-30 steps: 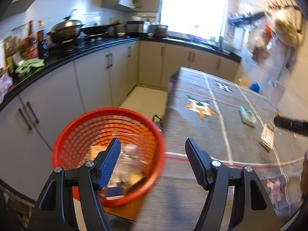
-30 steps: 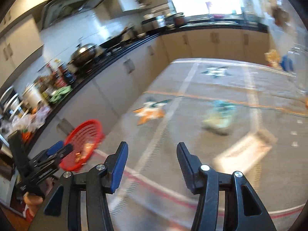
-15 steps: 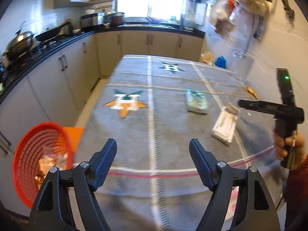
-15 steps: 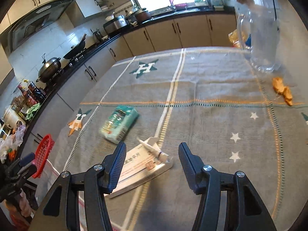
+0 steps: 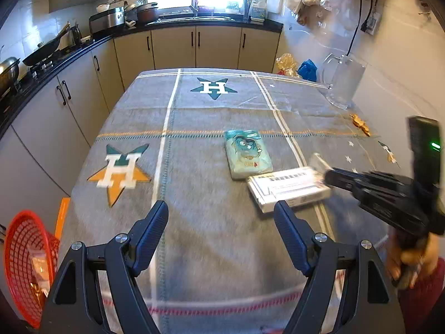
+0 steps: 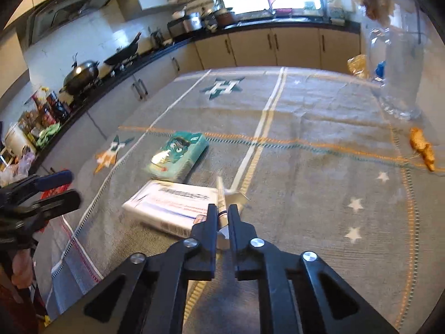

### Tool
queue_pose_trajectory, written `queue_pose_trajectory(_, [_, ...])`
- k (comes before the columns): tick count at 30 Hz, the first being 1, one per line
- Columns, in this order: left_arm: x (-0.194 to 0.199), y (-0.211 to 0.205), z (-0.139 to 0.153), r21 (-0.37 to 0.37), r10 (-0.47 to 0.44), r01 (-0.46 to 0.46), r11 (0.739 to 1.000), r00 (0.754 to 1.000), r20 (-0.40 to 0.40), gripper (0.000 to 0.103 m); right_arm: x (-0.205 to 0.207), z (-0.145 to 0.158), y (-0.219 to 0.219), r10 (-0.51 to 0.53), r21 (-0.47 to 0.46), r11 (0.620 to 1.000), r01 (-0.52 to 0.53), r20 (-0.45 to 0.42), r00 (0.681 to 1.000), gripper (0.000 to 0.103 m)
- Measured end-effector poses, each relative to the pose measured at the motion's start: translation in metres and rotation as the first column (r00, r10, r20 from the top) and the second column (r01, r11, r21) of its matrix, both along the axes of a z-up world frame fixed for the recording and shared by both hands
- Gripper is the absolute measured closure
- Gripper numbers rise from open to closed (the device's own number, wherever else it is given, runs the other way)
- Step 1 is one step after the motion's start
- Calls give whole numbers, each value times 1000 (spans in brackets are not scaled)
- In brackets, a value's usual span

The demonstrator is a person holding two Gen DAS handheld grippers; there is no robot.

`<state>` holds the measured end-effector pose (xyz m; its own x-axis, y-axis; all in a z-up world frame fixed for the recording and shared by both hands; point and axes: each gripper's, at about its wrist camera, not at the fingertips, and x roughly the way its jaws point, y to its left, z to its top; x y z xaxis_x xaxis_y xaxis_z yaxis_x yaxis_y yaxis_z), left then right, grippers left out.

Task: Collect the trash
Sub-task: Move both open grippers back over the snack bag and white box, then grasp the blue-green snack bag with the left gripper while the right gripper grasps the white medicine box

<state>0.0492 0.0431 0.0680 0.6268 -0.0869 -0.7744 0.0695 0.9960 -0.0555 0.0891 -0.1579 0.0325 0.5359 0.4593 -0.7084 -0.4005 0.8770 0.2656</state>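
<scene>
My right gripper (image 6: 222,208) is shut on a thin white tube (image 6: 221,194) that lies slanted over the right end of a flat white box (image 6: 169,206). In the left wrist view the right gripper (image 5: 331,175) reaches in from the right onto the white box (image 5: 289,189). A teal tissue pack (image 5: 247,157) lies just behind the box on the grey tablecloth (image 5: 194,236). My left gripper (image 5: 221,208) hangs open above bare cloth, nearer than both items, with nothing between its fingers. The red basket (image 5: 25,264) with wrappers inside sits low beside the table's left corner.
A clear glass jug (image 5: 343,80) stands at the far right of the table, with orange scraps (image 6: 422,147) on the cloth near it. Kitchen cabinets (image 5: 83,89) and a counter with pans run along the left and back. A hand (image 5: 411,261) holds the right gripper.
My left gripper swung from over the red basket to above the table. My right gripper came down onto the white box and closed on the tube.
</scene>
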Motion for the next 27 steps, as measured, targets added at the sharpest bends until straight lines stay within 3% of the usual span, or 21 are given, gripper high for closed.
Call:
queue_pose_trajectory(5, [32, -14, -2, 14, 29, -29, 999, 999, -18, 24, -6, 17, -31, -97, 35, 995, 96, 41, 994, 95])
queue_pose_trajectory(11, [77, -30, -23, 28, 82, -80, 996, 992, -92, 23, -4, 27, -77, -245, 129, 962, 241, 18, 969, 95])
queue_pose_trajectory(22, [113, -52, -52, 93, 100, -89, 992, 987, -127, 23, -7, 31, -87, -264, 192, 947, 258, 5, 965, 95])
queue_pose_trajectory(23, [113, -53, -53, 92, 97, -85, 992, 987, -127, 26, -8, 32, -87, -262, 195, 947, 256, 4, 965, 95])
queue_pose_trajectory(26, [111, -48, -59, 80, 84, -73, 994, 986, -143, 52, -9, 32, -86, -260, 201, 946, 253, 8, 966, 95])
queue_pose_trajectory(27, [108, -48, -58, 87, 85, -74, 993, 988, -128, 53, -8, 32, -86, -259, 202, 946, 252, 9, 966, 95])
